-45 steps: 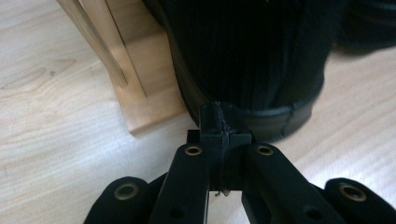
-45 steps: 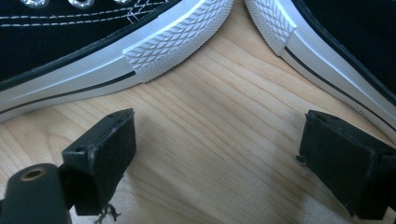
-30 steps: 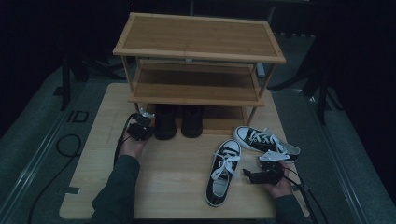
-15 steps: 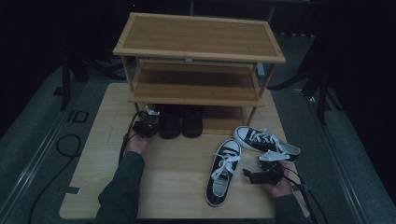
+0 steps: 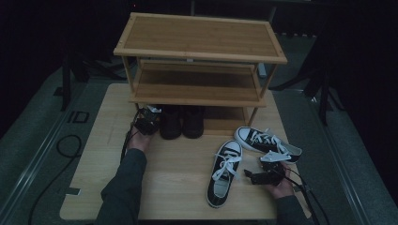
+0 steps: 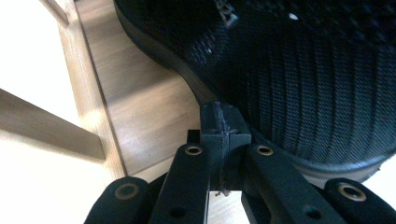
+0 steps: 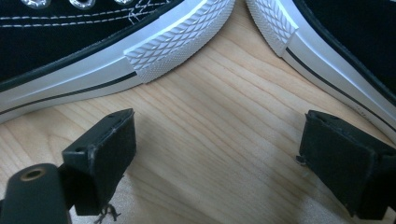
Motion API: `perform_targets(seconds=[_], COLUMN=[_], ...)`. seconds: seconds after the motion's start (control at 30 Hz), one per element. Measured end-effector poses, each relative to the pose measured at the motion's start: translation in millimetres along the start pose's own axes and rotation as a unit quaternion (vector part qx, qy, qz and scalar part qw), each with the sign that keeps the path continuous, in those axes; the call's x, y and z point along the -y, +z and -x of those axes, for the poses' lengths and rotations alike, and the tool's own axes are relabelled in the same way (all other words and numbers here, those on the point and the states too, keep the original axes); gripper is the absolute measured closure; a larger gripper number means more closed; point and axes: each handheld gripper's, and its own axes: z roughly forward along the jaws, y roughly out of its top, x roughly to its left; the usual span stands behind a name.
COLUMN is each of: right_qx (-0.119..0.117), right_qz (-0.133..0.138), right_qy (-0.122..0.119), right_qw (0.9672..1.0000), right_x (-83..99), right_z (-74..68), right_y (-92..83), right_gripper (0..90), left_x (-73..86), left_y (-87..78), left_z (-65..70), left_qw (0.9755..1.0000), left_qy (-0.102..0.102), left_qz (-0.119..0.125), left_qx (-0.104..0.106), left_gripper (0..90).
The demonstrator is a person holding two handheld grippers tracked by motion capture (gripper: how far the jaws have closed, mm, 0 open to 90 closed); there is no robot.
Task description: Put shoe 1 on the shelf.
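Left gripper [image 6: 223, 135] sits jaws pressed together, seemingly empty, beside the black mesh shoe [image 6: 299, 70] under the rack [image 5: 197, 51]; right gripper [image 7: 215, 158] gapes empty between two sneakers [image 5: 224, 172].

Black knit shoe [image 6: 299, 79], black-and-white sneakers [image 5: 225, 171], pale wooden shelf rack [image 5: 199, 40], black jaws

The letters "ID" stand on the grey floor [image 5: 56, 126] left of the table.
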Motion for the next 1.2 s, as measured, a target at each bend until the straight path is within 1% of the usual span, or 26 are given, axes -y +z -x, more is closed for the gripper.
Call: perform_targets(seconds=[0.1,0.23,0.27,0.3,0.33,0.43,0.47,0.5,0.57,0.63,0.67,0.7,0.73,0.87,0.93,1.0,1.2], right_qx=[-0.001,0.0,0.0,0.0,0.0,-0.001,-0.001,-0.001,-0.001,-0.001,-0.001,-0.001,-0.001,-0.001,-0.001,-0.001,-0.001], right_qz=[0.0,0.0,0.0,0.0,0.0,0.0,0.0,0.0,0.0,0.0,0.0,0.0,0.0,0.0,0.0,0.0,0.0], right_qy=[0.0,0.0,0.0,0.0,0.0,0.0,0.0,0.0,0.0,0.0,0.0,0.0,0.0,0.0,0.0,0.0,0.0], right_qw=[1.0,1.0,1.0,1.0,1.0,1.0,1.0,1.0,1.0,1.0,1.0,1.0,1.0,1.0,1.0,1.0,1.0], right_x=[-0.1,-0.1,-0.1,-0.1,-0.1,-0.1,-0.1,-0.1,-0.1,-0.1,-0.1,-0.1,-0.1,-0.1,-0.1,-0.1,-0.1], right_z=[-0.1,-0.1,0.0,0.0,-0.1,-0.2,-0.2,-0.2,-0.2,-0.2,-0.2,-0.2,-0.2,-0.2,-0.2,-0.2,-0.2], right_y=[0.0,0.1,0.1,0.1,0.1,0.1,0.1,0.1,0.1,0.1,0.1,0.1,0.1,0.1,0.1,0.1,0.1], right_gripper=[10.8,10.8,10.8,10.8,10.8,10.8,10.8,10.8,10.8,10.8,10.8,10.8,10.8,10.8,10.8,10.8,10.8], left_x=[-2.2,-3.5,-3.8,-5.2,-5.4,-5.0,-4.8,-3.3,-2.5,-0.2,1.7,4.0,5.7,14.1,17.7,21.2,33.4], left_y=[2.2,4.1,4.5,4.6,4.9,5.8,6.3,6.5,5.6,2.5,0.5,-2.2,-5.1,-17.2,-21.5,-24.9,-30.6], left_z=[1.2,1.4,1.5,-2.3,-2.7,-2.5,-2.1,2.6,2.3,1.5,2.1,4.6,4.9,9.9,11.7,12.4,11.4], left_qw=[0.9999,0.9999,0.9999,0.9997,0.9996,0.9996,0.9995,0.9998,0.9998,0.9999,0.9998,0.9998,0.9998,0.9993,0.9991,0.999,0.9988], left_qy=[-0.005,-0.011,-0.008,0.022,0.026,0.024,0.025,-0.007,-0.007,0.002,0.0,-0.008,0.001,0.011,0.017,0.019,0.014], left_qz=[0.002,0.004,0.004,0.003,0.004,0.009,0.011,0.013,0.014,0.015,0.019,0.02,0.022,0.032,0.03,0.03,0.029], left_qx=[-0.009,-0.01,-0.012,-0.014,-0.012,-0.012,-0.015,-0.016,-0.012,-0.007,-0.002,0.0,0.002,0.019,0.023,0.026,0.035], left_gripper=[90.0,90.0,90.0,90.0,90.0,90.0,90.0,90.0,89.9,89.9,89.9,89.8,89.8,89.7,89.6,88.6,82.0])
